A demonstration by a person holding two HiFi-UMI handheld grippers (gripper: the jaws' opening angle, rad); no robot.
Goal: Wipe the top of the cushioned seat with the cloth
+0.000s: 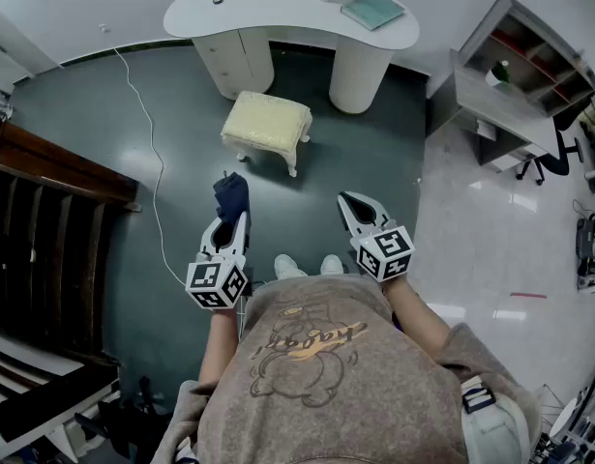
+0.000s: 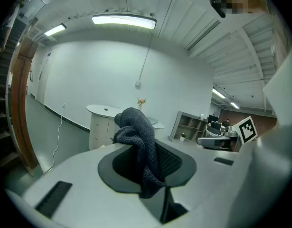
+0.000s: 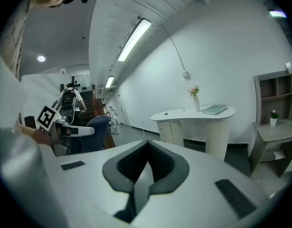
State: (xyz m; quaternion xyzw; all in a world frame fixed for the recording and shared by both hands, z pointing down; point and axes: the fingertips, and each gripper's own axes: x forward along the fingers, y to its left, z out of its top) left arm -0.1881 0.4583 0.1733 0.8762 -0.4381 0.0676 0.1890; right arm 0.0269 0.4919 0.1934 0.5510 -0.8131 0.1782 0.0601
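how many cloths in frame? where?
1. The dark cloth is clamped in the left gripper, short of the cushioned seat and not touching it. The right gripper is shut and empty. The distant shelves are too small to check for more.

The head view looks steeply down from above the person's shoulders onto the dark floor [image 1: 374,162]. The left tongs [image 1: 231,222] and right tongs [image 1: 353,206] lie close below it, and the cushioned seat [image 1: 266,124] and white worktop [image 1: 278,8] lie farther ahead. The left gripper view sits just behind its jaws and faces roughly level toward that worktop across the room, with the cloth [image 2: 138,137] filling its near foreground. The right gripper view faces the same way from farther right. All 3 views share the worktop and the shelf unit [image 1: 529,56]. Each of the 2 gripper views catches the other tongs at its inner edge.
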